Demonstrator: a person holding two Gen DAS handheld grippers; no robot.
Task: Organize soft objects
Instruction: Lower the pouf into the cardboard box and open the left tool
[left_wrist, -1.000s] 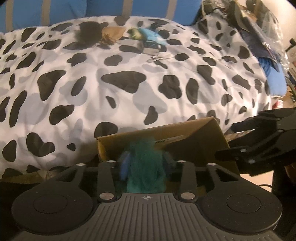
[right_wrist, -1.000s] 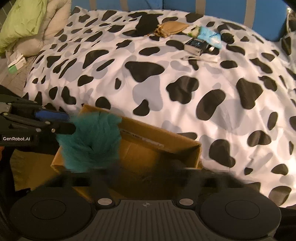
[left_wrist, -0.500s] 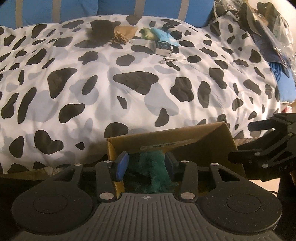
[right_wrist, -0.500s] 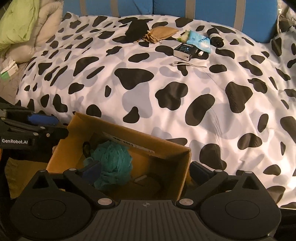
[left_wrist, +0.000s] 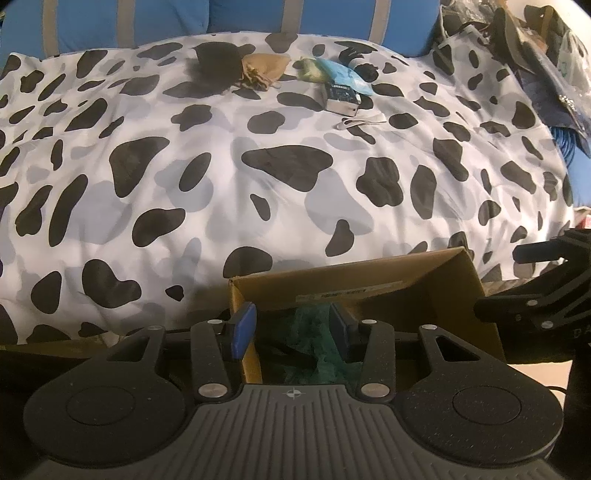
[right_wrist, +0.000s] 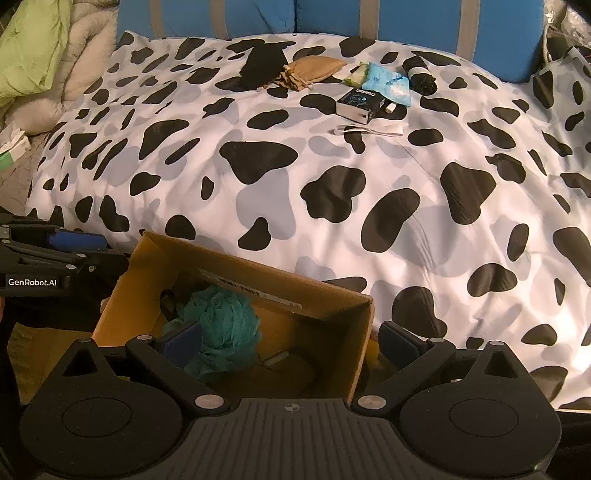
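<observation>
A teal mesh puff (right_wrist: 221, 325) lies inside an open cardboard box (right_wrist: 356, 350) at the near edge of the bed. My right gripper (right_wrist: 290, 339) hangs over the box with its jaws wide open, one pad in front of the puff and the other outside the box's right wall, touching nothing. In the left wrist view the puff (left_wrist: 314, 332) shows down in the box (left_wrist: 406, 306) below my left gripper (left_wrist: 292, 330). Its jaws stand partly open across the box's left wall, with no pad pressing on anything. From the right wrist, that left gripper (right_wrist: 107, 254) is beside the box's left corner.
Far across the cow-print duvet (right_wrist: 332, 177) lie a tan drawstring pouch (right_wrist: 314, 70), a black cloth (right_wrist: 264, 64), a blue packet (right_wrist: 388, 79), a small dark carton (right_wrist: 360, 103) and a black roll (right_wrist: 421, 75). A green pillow (right_wrist: 33, 48) sits at the far left.
The teal puff, a second ago in the air at the box's left side, dropped into the box. The right jaws spread wide. Both hands stayed about where they were.
</observation>
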